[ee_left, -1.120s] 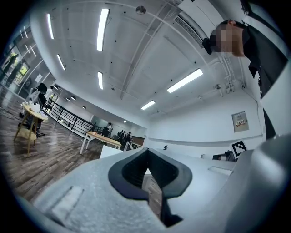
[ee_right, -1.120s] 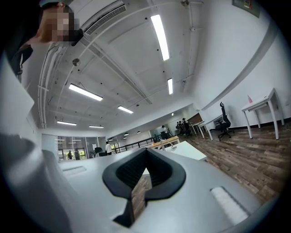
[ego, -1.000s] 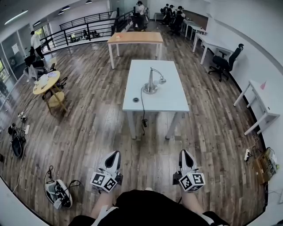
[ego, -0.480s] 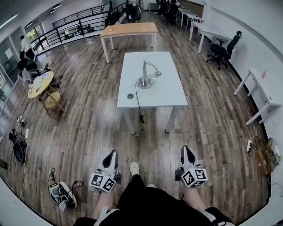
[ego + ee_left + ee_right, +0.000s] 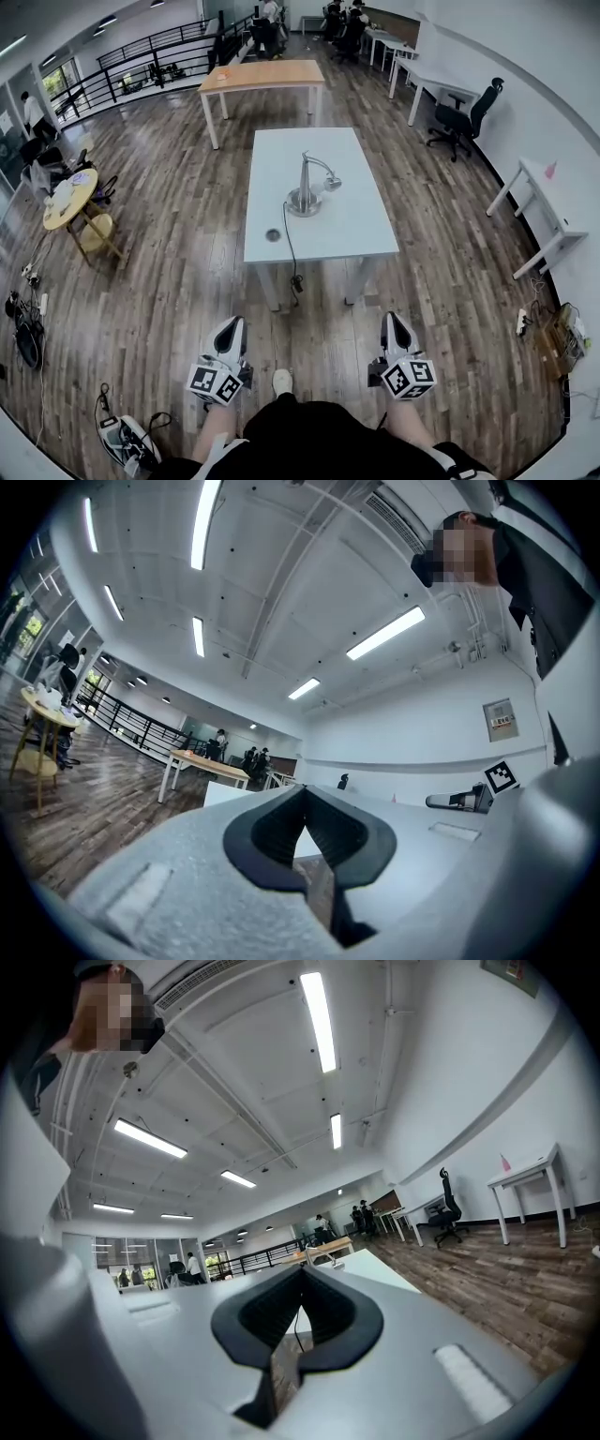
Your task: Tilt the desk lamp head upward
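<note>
A silver desk lamp (image 5: 307,186) stands near the middle of a long white table (image 5: 361,225), its head (image 5: 331,184) hanging down to the right and its black cord running off the near edge. Both grippers are well short of the table, over the wooden floor by my legs. The left gripper (image 5: 231,328) is shut and holds nothing. The right gripper (image 5: 393,327) is shut too, with nothing in it. In the right gripper view the lamp (image 5: 322,1254) shows small and far off above the closed jaws (image 5: 300,1312). In the left gripper view the jaws (image 5: 302,832) meet, and the table edge (image 5: 225,794) lies beyond.
A wooden table (image 5: 262,75) stands behind the white one. A round yellow table (image 5: 66,199) with chairs is at the left, white desks (image 5: 548,202) and an office chair (image 5: 459,120) at the right. Shoes (image 5: 122,439) and cables lie on the floor at lower left.
The white table and lamp have come nearer and lower in the head view as I walk toward them. Both grippers stay shut and move along with me.
</note>
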The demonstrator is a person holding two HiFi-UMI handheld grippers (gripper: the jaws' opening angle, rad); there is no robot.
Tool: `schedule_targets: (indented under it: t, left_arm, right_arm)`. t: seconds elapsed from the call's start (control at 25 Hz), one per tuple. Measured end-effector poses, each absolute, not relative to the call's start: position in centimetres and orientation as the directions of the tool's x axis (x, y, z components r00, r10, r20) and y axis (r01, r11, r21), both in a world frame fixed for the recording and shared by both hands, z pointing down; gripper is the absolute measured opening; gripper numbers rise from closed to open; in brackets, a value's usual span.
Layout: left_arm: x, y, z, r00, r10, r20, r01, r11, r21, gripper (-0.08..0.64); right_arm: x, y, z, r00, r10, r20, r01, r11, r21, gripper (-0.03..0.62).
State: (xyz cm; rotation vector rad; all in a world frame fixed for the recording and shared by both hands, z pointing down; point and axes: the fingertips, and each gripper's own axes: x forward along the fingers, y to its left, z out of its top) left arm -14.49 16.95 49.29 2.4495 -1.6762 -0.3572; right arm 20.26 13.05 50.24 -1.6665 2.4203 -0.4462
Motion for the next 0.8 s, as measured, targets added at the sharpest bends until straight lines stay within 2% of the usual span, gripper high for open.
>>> schedule_targets:
  t: [0.32, 0.8]
  left_arm:
    - [-18.0, 10.1, 49.7, 0.365, -0.925, -0.109, -0.888, -0.381, 0.260, -0.002]
    - [-22.0, 3.7, 52.2, 0.383, -0.919, -0.091, -0.871, -0.392, 0.295, -0.002]
  right_arm:
    - [15.8, 5.8, 50.2, -0.365, -0.931, 0.009, -0.881, 0.342, -0.327, 0.003]
    - [12.7, 0.2, 51.5, -0.330, -0.942, 0.059, -0.901, 0.296, -0.316, 0.003]
